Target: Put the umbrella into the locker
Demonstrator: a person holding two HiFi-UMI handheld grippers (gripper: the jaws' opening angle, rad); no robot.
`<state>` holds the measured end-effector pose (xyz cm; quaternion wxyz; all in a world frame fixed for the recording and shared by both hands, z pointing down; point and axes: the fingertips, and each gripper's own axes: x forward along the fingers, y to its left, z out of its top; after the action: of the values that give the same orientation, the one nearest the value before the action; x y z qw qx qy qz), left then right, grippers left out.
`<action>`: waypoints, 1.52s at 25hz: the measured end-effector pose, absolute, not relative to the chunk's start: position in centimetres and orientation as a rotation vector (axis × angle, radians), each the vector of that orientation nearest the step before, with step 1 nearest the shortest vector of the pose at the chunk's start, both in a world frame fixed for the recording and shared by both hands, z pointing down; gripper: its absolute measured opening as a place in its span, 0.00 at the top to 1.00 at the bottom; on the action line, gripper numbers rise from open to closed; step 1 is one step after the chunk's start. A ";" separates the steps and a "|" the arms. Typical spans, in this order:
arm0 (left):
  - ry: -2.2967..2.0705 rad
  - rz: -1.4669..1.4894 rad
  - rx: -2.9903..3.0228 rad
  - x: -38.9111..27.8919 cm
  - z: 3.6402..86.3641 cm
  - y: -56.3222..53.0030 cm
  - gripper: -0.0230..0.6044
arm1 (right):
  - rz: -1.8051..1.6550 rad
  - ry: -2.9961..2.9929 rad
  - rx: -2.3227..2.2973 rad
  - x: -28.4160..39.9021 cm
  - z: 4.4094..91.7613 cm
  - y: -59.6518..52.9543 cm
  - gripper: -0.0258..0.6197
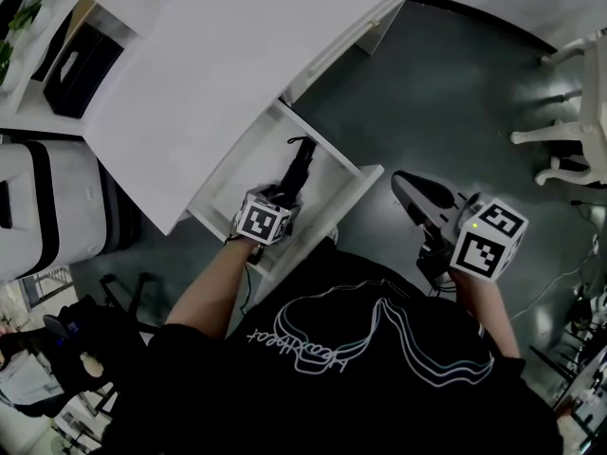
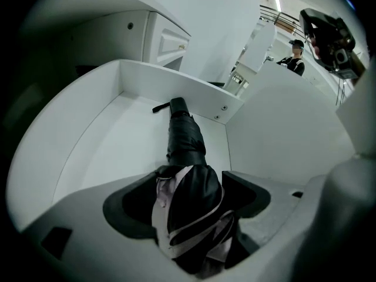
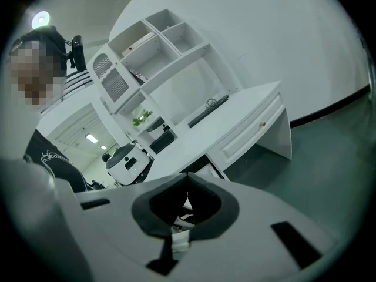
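A folded black umbrella (image 1: pixel 296 173) lies lengthwise in the open white drawer (image 1: pixel 327 227) under the desk. In the left gripper view the umbrella (image 2: pixel 187 140) runs from the drawer's far wall (image 2: pixel 176 84) back between my jaws. My left gripper (image 1: pixel 283 199) points down into the drawer and is open; its jaws stand wide on either side of the umbrella's near end (image 2: pixel 188 207) without pressing it. My right gripper (image 1: pixel 406 186) hangs to the right of the drawer over the dark floor. In its own view the right gripper (image 3: pixel 187 178) is shut with its tips meeting and nothing held.
The white desk top (image 1: pixel 237 55) overhangs the drawer's back part. A white chair (image 1: pixel 569 112) stands at the right, and a white and black case (image 1: pixel 38 207) at the left. A shelf unit (image 3: pixel 158 57) rises behind the desk. A person (image 2: pixel 294 60) stands far off.
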<state>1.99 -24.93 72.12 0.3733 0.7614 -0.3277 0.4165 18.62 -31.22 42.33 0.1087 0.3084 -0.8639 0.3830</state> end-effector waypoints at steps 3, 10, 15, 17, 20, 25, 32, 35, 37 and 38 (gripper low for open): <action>-0.866 1.035 1.952 1.4 70.3 -25.3 0.43 | 1.106 -2.563 0.886 18.0 41.5 -30.7 0.96; -0.925 0.891 1.945 0.0 64.0 -24.9 0.44 | 1.110 -2.634 0.832 15.4 39.7 -28.6 0.96; -0.972 0.640 2.015 -0.3 56.0 -24.8 0.61 | 1.136 -2.658 0.820 13.9 38.6 -26.8 0.96; -0.981 0.535 2.050 -0.5 52.8 -24.6 0.80 | 1.121 -2.669 0.821 13.3 38.2 -26.0 0.96; -0.964 0.388 2.101 -0.6 48.2 -24.1 0.91 | 1.096 -2.699 0.829 12.3 37.6 -24.9 0.96; -0.865 0.170 2.183 -0.3 41.7 -22.1 0.95 | 1.070 -2.734 0.859 10.7 37.0 -22.4 0.96; -0.779 0.032 2.343 0.1 34.5 -18.9 0.96 | 0.993 -2.833 0.871 8.9 34.6 -19.1 0.96; -0.761 0.029 2.411 0.4 32.5 -17.2 0.96 | 0.934 -2.864 0.871 8.2 33.3 -17.5 0.96; -0.741 0.027 2.449 0.4 31.5 -16.0 0.96 | 0.906 -2.882 0.877 7.6 32.5 -16.5 0.96; -0.725 0.020 2.461 0.4 31.1 -15.5 0.96 | 0.897 -2.889 0.884 7.4 32.2 -16.0 0.96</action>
<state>0.41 -15.47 31.12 0.2842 0.9197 -0.2710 0.0075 7.43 -16.03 32.17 -0.0049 0.2804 -0.9167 0.2847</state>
